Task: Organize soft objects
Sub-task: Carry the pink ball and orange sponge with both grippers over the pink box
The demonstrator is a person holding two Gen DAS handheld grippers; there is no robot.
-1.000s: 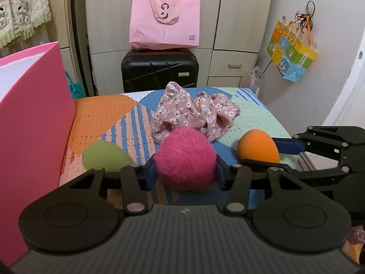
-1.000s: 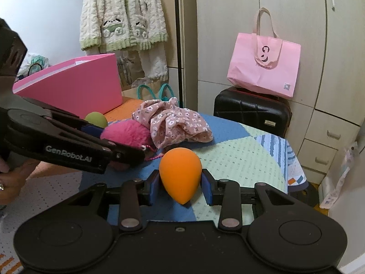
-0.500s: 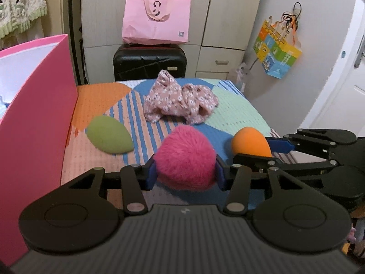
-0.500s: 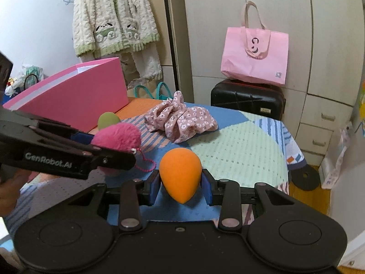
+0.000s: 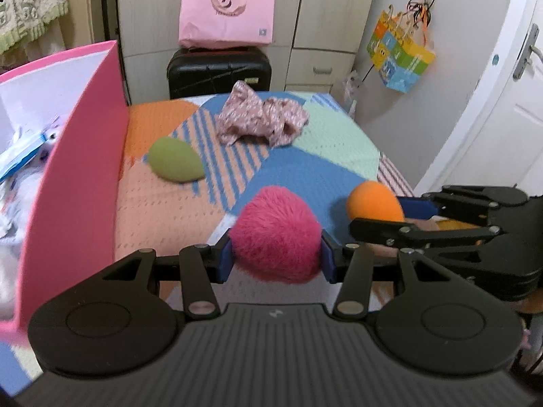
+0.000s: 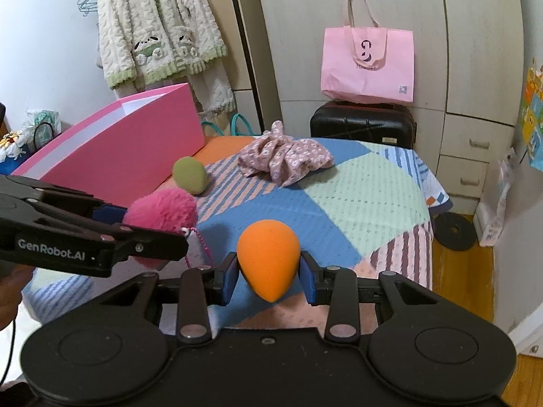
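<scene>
Pink box [image 5: 71, 183] is cut off at 9 o'clock, its contents blurred. Orange sponge [image 5: 373, 201] is partly hidden by right gripper [image 5: 390, 217]. Cardigan [image 5: 20, 10] is cropped at 10 o'clock.

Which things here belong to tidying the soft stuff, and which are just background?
Job: pink pompom in left gripper; orange sponge in right gripper; green sponge; floral cloth; pink box.
Background: pink tote; black suitcase; hanging cardigan.
</scene>
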